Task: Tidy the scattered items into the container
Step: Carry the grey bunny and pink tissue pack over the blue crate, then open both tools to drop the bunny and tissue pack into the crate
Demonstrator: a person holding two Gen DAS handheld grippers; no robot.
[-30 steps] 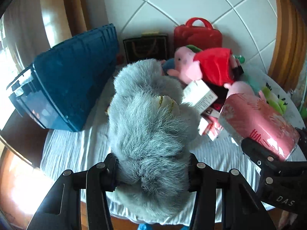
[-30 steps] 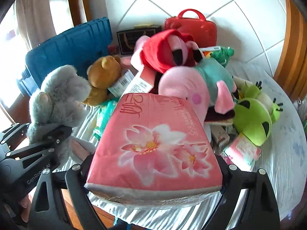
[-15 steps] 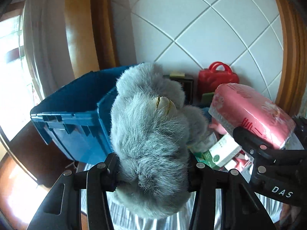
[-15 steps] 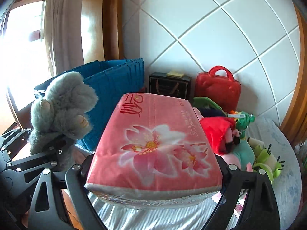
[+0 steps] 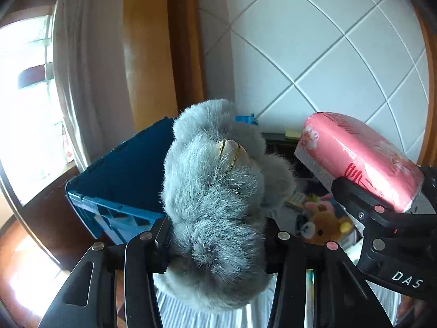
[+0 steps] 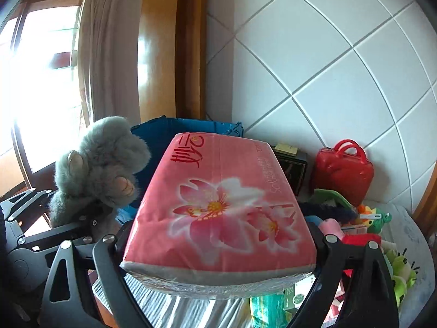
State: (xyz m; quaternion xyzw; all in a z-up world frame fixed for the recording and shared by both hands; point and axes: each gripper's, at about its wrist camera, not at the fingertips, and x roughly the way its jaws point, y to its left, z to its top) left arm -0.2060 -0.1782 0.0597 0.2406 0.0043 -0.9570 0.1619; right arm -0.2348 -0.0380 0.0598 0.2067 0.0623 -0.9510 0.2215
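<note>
My left gripper point(image 5: 215, 242) is shut on a fluffy grey plush toy point(image 5: 218, 191), held up in the air; the same grey plush toy point(image 6: 101, 161) shows at the left of the right wrist view. My right gripper point(image 6: 218, 242) is shut on a pink tissue pack point(image 6: 221, 205) with a flower print, also raised; the tissue pack point(image 5: 360, 158) appears at right in the left wrist view. The blue crate point(image 5: 123, 180) stands open just beyond and left of both held items, its rim point(image 6: 191, 121) visible behind the pack.
Below on the striped cloth point(image 6: 169, 311) lies a heap of toys: a brown bear point(image 5: 325, 227), a green frog plush point(image 6: 401, 273), a red handbag point(image 6: 344, 169), a dark box point(image 6: 292, 164). White tiled wall behind, curtain and bright window at left.
Both grippers have risen with their loads and swung left toward the blue crate. The toy heap has dropped low in view; the crate's open top now shows.
</note>
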